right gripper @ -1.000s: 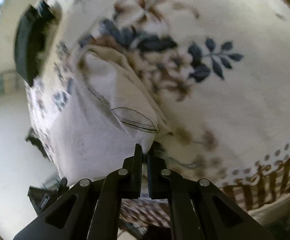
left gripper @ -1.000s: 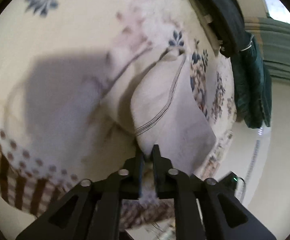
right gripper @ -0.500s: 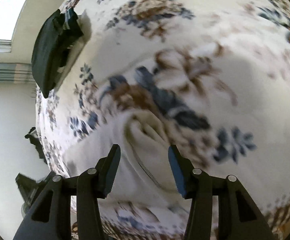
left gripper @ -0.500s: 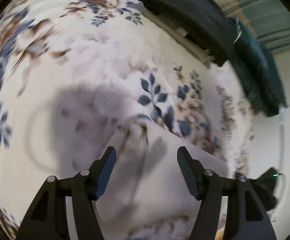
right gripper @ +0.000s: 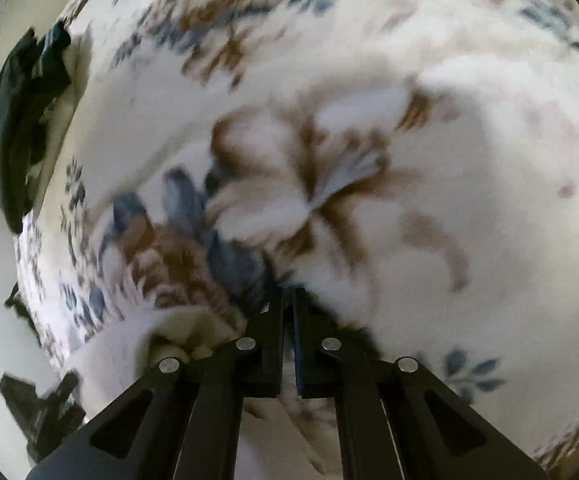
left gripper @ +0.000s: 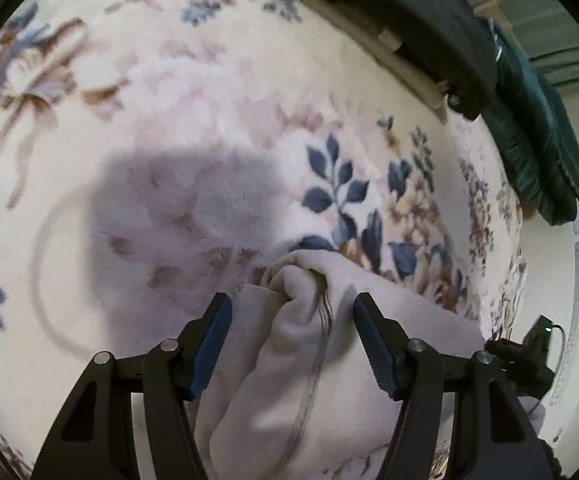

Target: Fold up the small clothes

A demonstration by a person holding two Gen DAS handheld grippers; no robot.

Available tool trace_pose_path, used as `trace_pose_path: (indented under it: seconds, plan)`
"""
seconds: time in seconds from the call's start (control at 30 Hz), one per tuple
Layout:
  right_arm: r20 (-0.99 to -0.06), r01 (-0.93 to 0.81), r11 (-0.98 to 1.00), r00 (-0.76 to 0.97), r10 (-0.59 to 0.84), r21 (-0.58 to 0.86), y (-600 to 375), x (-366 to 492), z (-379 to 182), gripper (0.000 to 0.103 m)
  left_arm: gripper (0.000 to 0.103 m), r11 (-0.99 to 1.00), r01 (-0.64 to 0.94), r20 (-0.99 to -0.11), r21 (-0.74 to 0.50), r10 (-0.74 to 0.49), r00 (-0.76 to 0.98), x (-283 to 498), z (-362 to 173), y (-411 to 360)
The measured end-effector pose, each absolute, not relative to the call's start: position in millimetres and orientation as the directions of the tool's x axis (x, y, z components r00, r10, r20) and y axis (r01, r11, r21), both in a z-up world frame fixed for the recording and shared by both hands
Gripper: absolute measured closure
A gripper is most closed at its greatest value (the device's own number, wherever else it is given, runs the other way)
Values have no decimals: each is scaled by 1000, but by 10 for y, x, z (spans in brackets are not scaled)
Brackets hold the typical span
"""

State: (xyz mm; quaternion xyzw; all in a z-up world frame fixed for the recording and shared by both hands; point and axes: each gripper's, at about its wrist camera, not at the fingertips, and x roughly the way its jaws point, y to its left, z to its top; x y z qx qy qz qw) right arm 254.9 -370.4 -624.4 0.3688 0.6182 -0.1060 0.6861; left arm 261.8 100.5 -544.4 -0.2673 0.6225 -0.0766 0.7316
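Note:
A small white garment (left gripper: 309, 344) with a thin dark seam lies bunched on the floral blanket (left gripper: 209, 120). My left gripper (left gripper: 291, 320) is open, its jaws standing either side of the garment's bunched end, not closed on it. In the right wrist view the garment (right gripper: 129, 344) lies at the lower left, blurred. My right gripper (right gripper: 288, 300) has its jaws together over the blanket (right gripper: 429, 160), just right of the garment; nothing shows between them.
Folded black clothes (left gripper: 401, 20) and a dark green garment (left gripper: 537, 140) lie at the blanket's far right edge; the black pile also shows in the right wrist view (right gripper: 17, 120). A dark device (left gripper: 529, 356) sits on the floor beyond the edge.
Both grippers let go of the white garment a second ago and opened. Since then the right gripper has shut again and swung right; the left stays open over the garment's end.

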Motion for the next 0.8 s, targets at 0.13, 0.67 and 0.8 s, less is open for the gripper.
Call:
trace_pose_path:
  seconds: [0.13,0.67,0.8]
  plan:
    - [-743,467,579,385,548,669,-3582,2548,-5784,98,42,844,-195,-853,-499,-441,278,2568,-5168,1027]
    - [-771,605,517,286,569,606,-3368,2613,-6665,103,40,840,-237,-872,-487,-454,182,2677,-5909,989]
    - [-745,609,489,275,608,624,-3382,2652,-6620,98,42,810,-239,-843,-535,-493,217,2624,-5662,1076]
